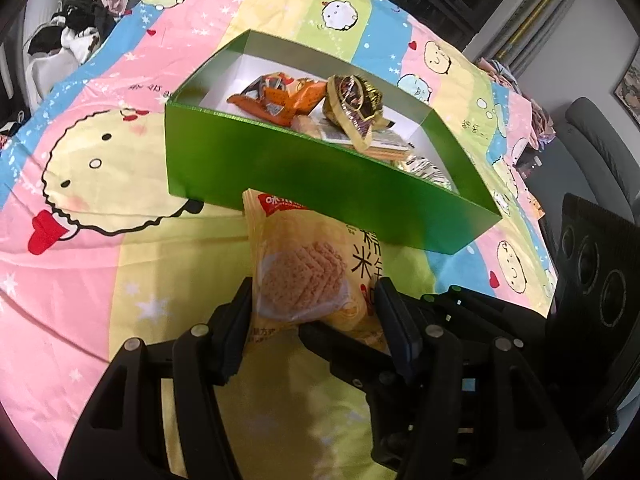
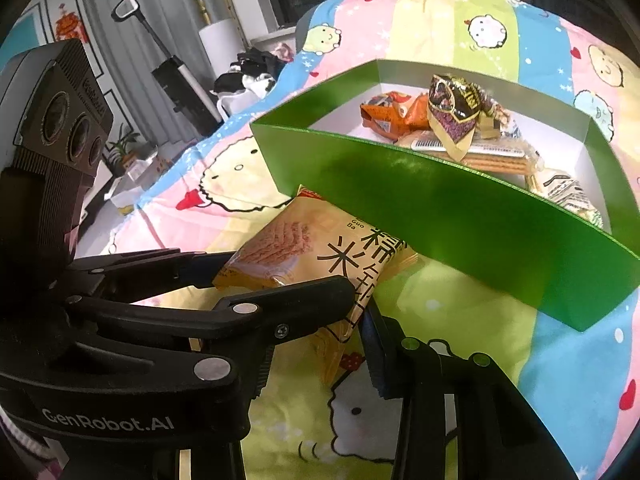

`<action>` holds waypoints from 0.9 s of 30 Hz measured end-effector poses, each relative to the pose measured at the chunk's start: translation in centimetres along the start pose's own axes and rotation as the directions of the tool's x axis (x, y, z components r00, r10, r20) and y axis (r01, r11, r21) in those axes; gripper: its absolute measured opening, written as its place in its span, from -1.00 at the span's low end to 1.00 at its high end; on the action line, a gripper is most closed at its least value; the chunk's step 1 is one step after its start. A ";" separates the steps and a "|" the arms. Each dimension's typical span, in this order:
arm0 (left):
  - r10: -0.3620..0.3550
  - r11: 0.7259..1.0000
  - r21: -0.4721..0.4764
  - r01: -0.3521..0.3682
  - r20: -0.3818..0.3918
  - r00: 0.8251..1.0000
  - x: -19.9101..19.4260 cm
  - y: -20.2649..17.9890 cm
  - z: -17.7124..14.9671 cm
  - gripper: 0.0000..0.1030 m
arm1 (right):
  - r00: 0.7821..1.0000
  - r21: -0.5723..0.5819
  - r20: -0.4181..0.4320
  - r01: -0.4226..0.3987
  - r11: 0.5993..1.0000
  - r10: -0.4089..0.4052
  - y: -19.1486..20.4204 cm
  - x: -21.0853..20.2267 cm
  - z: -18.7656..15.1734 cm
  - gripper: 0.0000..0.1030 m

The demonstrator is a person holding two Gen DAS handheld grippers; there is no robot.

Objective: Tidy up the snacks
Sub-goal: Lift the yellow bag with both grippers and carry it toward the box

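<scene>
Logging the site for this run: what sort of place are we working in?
Most likely a bedroom at home: the work surface is a bed under a cartoon-print bedsheet, clothes are piled at its far end, and an upright vacuum cleaner stands beside grey curtains.

Both cameras ride on the hand-held grippers and look forward and downward along their own fingers onto a bed with a cartoon-print sheet [image 1: 100, 240]. The left wrist view faces the green box [image 1: 320, 188] from close by, its long near wall crossing the middle of the frame. The right wrist view looks from the right and sees the same box [image 2: 460, 208] from just as near. Both share the box, the yellow snack packet [image 1: 312, 272] before it, and the sheet.
</scene>
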State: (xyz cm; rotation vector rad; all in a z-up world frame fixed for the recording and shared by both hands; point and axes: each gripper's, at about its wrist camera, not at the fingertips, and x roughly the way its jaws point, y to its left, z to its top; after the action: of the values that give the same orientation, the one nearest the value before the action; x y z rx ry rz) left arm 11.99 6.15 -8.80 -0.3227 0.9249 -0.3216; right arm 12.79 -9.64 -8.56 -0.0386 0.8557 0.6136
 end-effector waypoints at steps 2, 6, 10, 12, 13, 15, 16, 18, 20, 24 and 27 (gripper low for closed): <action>0.002 1.000 0.008 -0.002 0.007 1.000 -0.4 -0.3 0.0 0.14 | 1.000 -0.002 0.007 0.002 1.000 -0.002 0.2 -0.5 0.0 -0.20; 0.001 1.000 0.020 -0.001 0.021 1.000 -1.3 -0.9 -0.3 0.14 | 1.000 -0.009 0.018 0.008 1.000 -0.008 0.7 -1.5 -0.1 -0.20; -0.003 1.000 0.026 0.002 0.029 1.000 -2.2 -1.5 -0.6 0.14 | 0.999 -0.010 0.031 0.011 1.000 -0.011 1.2 -2.7 -0.4 -0.20; -0.001 0.999 0.035 -0.001 0.035 0.999 -2.6 -1.9 -0.8 0.14 | 0.999 -0.011 0.038 0.013 1.000 -0.013 1.4 -3.3 -0.5 -0.20; 0.001 0.999 0.039 -0.003 0.039 0.999 -2.9 -2.2 -0.9 0.14 | 0.999 -0.011 0.042 0.014 1.000 -0.013 1.6 -3.6 -0.6 -0.20; 0.006 0.999 0.051 -0.008 0.044 0.999 -3.3 -2.6 -1.1 0.14 | 0.999 -0.011 0.048 0.013 1.000 -0.012 1.7 -4.1 -0.8 -0.20; 0.008 0.998 0.055 -0.011 0.048 0.999 -3.6 -2.9 -1.2 0.14 | 0.999 -0.011 0.051 0.013 1.000 -0.012 1.8 -4.4 -0.8 -0.20; 0.013 0.998 0.061 -0.016 0.051 0.999 -4.0 -3.3 -1.4 0.14 | 0.998 -0.011 0.057 0.011 1.000 -0.011 2.0 -4.9 -1.0 -0.20; 0.014 0.998 0.066 -0.018 0.057 0.998 -4.5 -3.8 -1.6 0.14 | 0.998 -0.012 0.065 0.012 1.000 -0.012 2.2 -5.5 -1.1 -0.20; 0.016 0.996 0.082 -0.022 0.073 0.997 -5.4 -4.6 -1.9 0.14 | 0.997 -0.013 0.082 0.013 1.000 -0.011 2.5 -6.7 -1.3 -0.20; 0.016 0.996 0.088 -0.024 0.081 0.997 -6.1 -5.2 -2.2 0.14 | 0.996 -0.018 0.093 0.016 1.000 -0.014 2.8 -7.5 -1.5 -0.20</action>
State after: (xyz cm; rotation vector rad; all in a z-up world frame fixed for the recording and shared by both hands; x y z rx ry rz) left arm 6.06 3.63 -3.52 -0.2430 0.8321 -0.3280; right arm 6.58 -11.42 -3.55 -0.0332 0.7590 0.6044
